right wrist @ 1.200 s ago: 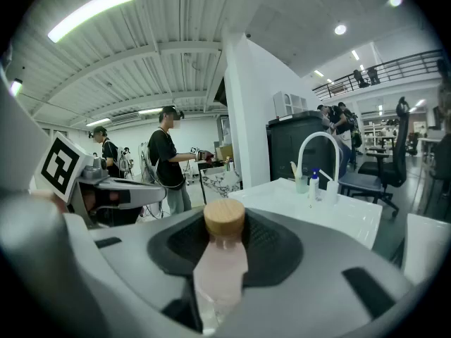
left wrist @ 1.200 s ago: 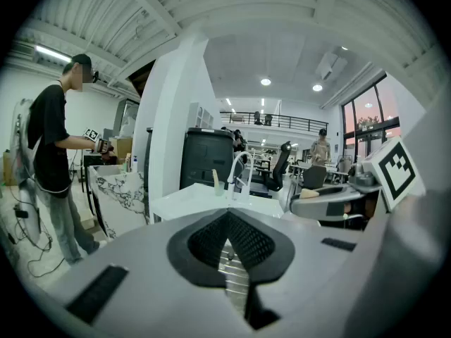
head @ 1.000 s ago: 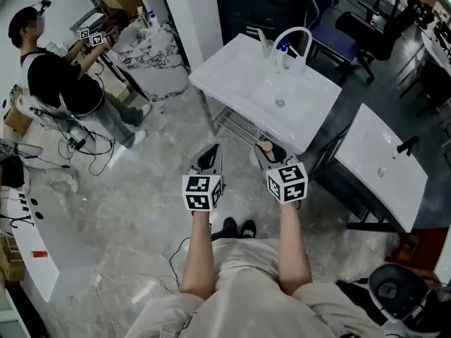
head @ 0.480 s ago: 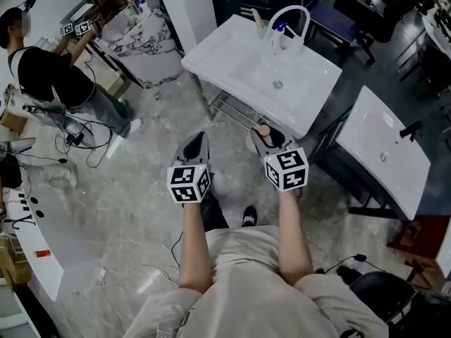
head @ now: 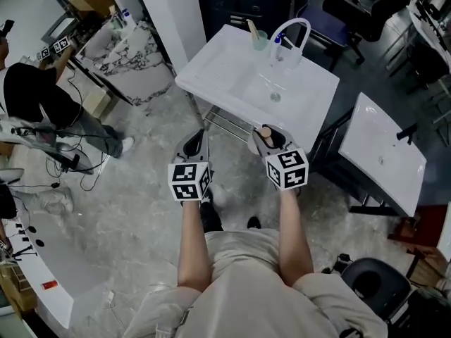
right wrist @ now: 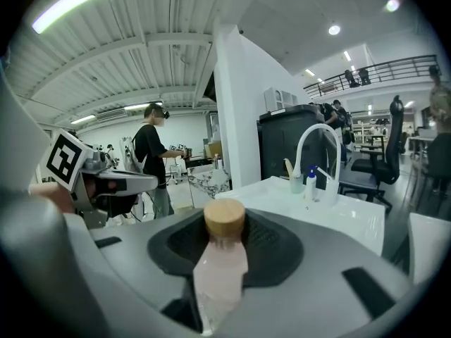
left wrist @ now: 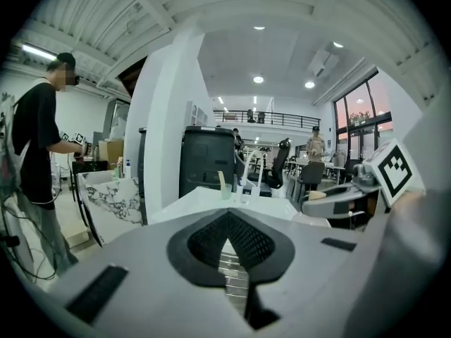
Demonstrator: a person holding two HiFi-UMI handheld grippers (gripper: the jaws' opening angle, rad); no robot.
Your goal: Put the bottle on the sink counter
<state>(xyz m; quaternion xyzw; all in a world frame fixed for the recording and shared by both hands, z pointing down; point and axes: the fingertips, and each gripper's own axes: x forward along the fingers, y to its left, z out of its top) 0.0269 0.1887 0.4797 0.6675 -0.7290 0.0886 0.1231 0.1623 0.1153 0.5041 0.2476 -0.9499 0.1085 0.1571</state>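
Note:
A pale pink bottle (right wrist: 220,266) with a round wooden cap (right wrist: 224,220) stands upright between the jaws of my right gripper (right wrist: 227,239), which is shut on it. In the head view the right gripper (head: 268,138) holds the bottle (head: 266,132) in the air just short of the near edge of the white sink counter (head: 222,65). My left gripper (head: 195,141) hangs beside it to the left over the floor, shut with nothing in it (left wrist: 227,217). The sink counter (right wrist: 338,213) lies ahead and to the right in the right gripper view.
On the counter's far edge are a curved white faucet (head: 289,32), a small pump bottle (right wrist: 311,184) and a cup (head: 259,41) holding a stick. A second white sink (head: 384,162) stands to the right. A person (head: 35,101) works at a marble counter (head: 134,51) far left. Cables lie on the floor.
The view has drawn closer to the sink counter, and both grippers now sit nearer its front edge. The bottle stays in the right gripper.

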